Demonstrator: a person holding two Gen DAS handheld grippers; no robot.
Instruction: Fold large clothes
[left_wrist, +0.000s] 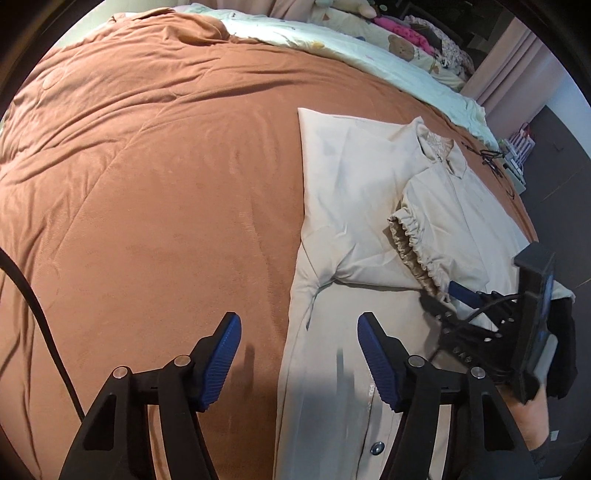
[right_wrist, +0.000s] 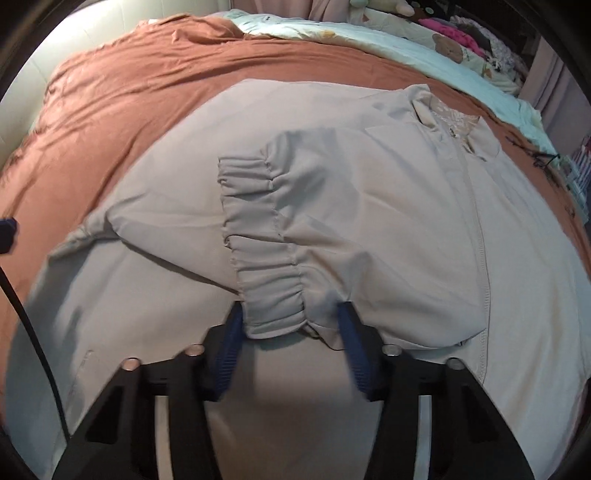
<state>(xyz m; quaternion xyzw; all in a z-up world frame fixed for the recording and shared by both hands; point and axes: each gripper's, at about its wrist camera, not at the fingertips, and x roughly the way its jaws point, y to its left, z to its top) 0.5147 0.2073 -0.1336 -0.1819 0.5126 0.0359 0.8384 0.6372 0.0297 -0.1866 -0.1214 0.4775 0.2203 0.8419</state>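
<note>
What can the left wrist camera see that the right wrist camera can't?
Only the left wrist view shows the left claw, open above the jacket's edge, plus a dark button and the right claw from outside.

Only the right wrist view shows the right claw straddling the gathered cuff up close.

Both show the jacket, brown blanket and pale quilt.

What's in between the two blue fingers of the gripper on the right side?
The gathered elastic cuff of the beige jacket's sleeve sits between the right gripper's fingers. The right wrist view shows it.
</note>
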